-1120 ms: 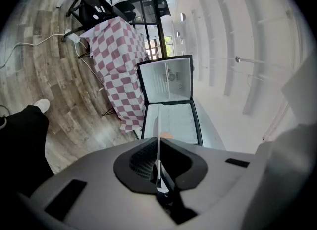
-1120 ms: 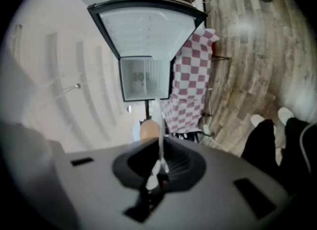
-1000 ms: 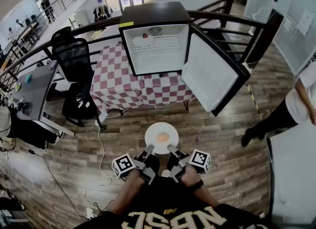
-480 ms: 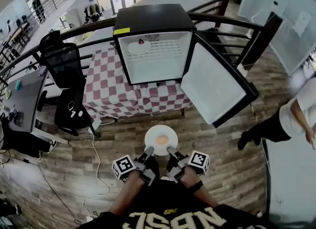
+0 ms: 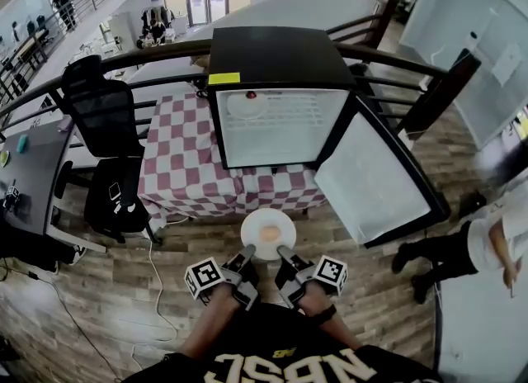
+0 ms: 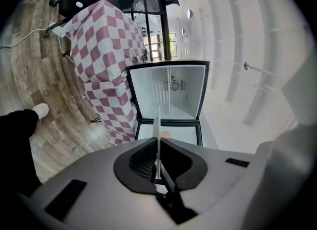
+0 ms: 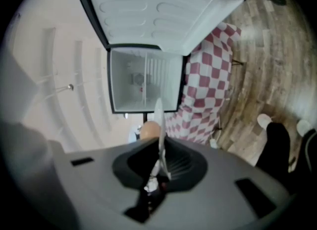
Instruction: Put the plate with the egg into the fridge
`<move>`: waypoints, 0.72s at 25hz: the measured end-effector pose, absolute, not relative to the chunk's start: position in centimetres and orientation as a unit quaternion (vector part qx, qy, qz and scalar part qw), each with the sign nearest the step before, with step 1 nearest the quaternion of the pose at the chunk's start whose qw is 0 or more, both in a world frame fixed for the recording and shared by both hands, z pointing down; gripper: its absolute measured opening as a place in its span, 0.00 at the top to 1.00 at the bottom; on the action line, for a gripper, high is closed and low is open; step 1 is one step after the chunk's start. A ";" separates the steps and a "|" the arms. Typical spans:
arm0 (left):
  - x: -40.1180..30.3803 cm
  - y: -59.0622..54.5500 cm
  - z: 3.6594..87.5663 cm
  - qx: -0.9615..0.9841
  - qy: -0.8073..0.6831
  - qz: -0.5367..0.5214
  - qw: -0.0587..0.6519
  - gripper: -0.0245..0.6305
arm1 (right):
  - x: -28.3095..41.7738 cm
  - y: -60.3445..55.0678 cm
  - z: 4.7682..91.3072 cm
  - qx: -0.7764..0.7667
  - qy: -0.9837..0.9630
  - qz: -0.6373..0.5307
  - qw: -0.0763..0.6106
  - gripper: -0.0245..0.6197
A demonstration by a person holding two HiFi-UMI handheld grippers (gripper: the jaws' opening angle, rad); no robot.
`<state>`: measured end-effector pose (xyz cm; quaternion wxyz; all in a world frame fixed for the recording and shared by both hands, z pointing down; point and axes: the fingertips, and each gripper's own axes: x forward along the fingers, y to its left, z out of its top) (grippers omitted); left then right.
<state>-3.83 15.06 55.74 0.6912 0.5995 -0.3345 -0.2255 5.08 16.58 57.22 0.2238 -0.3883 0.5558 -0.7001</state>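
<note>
1. We hold the plate (image 5: 252, 228) level above the wooden floor (image 5: 124, 290), in front of the open fridge (image 5: 276, 55); the egg (image 5: 269, 232) rests at its centre.
2. Our left gripper (image 5: 249, 250) pinches the plate's near-left rim; our right gripper (image 5: 282, 251) pinches its near-right rim.

Person wears a black shirt (image 5: 289, 366) with pale block lettering. Ahead of the shirt are the left gripper (image 5: 246, 254) and right gripper (image 5: 282, 252), with grey bodies and black jaws. Each carries a white cube (image 5: 205, 278) with black square markers. Beside the shirt's right sleeve is a dark wristband (image 5: 323, 314).
</note>
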 end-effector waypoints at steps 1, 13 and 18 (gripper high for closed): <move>-4.1 14.3 55.8 0.600 -0.334 -0.223 0.692 0.91 | 4.8 15.9 57.2 -0.392 0.562 -0.696 0.215 0.91; -8.2 6.6 56.7 0.604 -0.329 -0.208 0.695 0.91 | 0.8 8.2 58.0 -0.395 0.571 -0.688 0.211 0.91; -9.4 4.5 57.4 0.601 -0.325 -0.211 0.699 0.91 | -0.5 6.2 58.4 -0.395 0.565 -0.692 0.214 0.91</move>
